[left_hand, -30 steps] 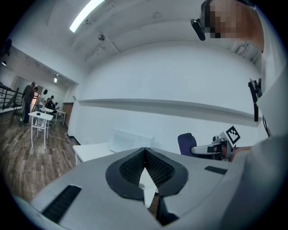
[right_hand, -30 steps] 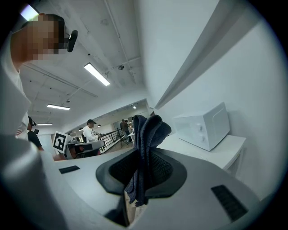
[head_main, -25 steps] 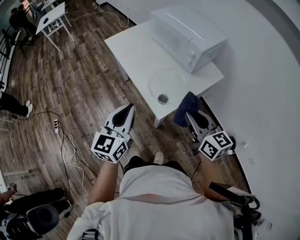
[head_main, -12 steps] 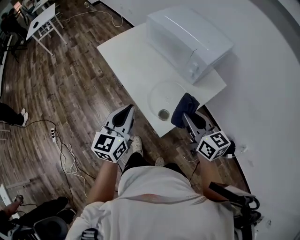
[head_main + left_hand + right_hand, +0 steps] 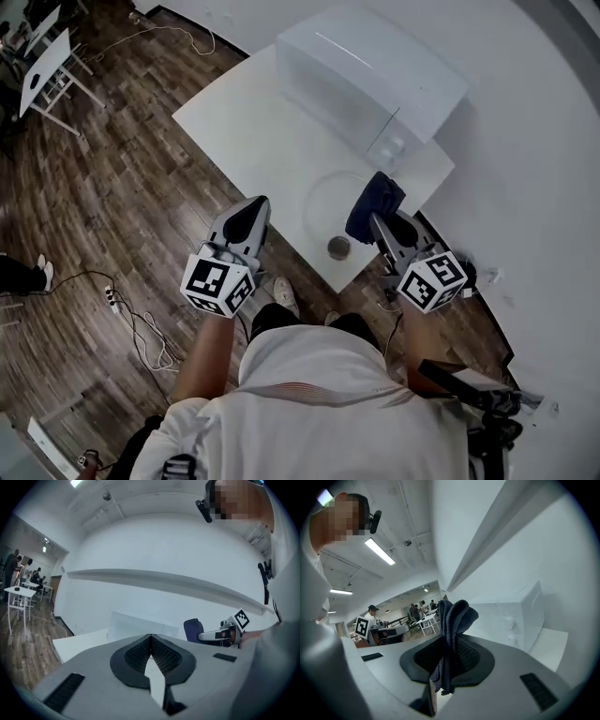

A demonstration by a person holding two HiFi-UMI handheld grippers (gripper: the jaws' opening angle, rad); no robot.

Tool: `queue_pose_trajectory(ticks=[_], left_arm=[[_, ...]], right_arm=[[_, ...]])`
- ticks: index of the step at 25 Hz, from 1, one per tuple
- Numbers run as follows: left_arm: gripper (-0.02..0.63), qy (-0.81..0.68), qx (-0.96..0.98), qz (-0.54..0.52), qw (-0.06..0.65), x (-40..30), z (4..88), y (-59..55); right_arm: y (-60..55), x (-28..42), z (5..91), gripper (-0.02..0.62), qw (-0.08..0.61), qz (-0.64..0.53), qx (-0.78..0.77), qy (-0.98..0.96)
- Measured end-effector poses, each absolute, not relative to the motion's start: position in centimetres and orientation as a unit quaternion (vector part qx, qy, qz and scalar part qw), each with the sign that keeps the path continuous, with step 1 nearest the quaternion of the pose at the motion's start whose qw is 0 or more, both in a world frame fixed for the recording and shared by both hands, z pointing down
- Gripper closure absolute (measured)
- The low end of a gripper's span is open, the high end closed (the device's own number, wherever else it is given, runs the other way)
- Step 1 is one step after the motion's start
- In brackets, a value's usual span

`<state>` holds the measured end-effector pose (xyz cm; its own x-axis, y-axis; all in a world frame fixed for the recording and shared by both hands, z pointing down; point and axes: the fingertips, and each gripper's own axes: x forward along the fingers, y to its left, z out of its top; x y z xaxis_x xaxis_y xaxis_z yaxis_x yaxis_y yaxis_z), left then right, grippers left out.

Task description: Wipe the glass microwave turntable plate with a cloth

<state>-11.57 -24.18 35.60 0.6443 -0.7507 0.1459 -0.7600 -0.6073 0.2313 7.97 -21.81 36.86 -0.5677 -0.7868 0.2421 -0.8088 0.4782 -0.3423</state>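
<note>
Approach step, by my reading. The right gripper (image 5: 379,223) has its fingers clamped on a bunched dark blue cloth (image 5: 376,201), held at the 3 o'clock rim of the round clear glass turntable plate (image 5: 328,202). The plate lies on the white table (image 5: 253,112), with the boxy white microwave (image 5: 375,75) at its 12 o'clock. The left gripper (image 5: 253,211), fingers together on nothing, hovers at 9 o'clock. The next move calls for lowering the cloth flat onto the glass and sweeping without sliding the plate.

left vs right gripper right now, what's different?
The left gripper is shut on nothing; the right gripper is shut on the dark blue cloth. The left gripper's tip is at the table edge; the right gripper's cloth overlaps the glass plate in the head view. Shared: both aimed toward the microwave.
</note>
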Motion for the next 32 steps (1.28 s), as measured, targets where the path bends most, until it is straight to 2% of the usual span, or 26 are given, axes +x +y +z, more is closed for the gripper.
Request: queue_pose_trajectory(ticks=[5,15,32], left_arm=[[0.595,-0.400,0.904,0.025,0.151,-11.2,36.8,-26.6],[0.595,-0.434,0.876,0.059,0.202,-11.1,43.7,-28.2],[0.595,-0.485,0.837,0.082,0.238,-12.1,48.8,-28.0]], right_arm=[[-23.6,7.8,37.5,0.534,0.029,0.227,0.478,-0.848],[-28.5,7.1,47.2,0.534,0.067,0.304,0.433,-0.846],[-30.4,0.8,59.9,0.534,0.183,0.432,0.318,-0.824]])
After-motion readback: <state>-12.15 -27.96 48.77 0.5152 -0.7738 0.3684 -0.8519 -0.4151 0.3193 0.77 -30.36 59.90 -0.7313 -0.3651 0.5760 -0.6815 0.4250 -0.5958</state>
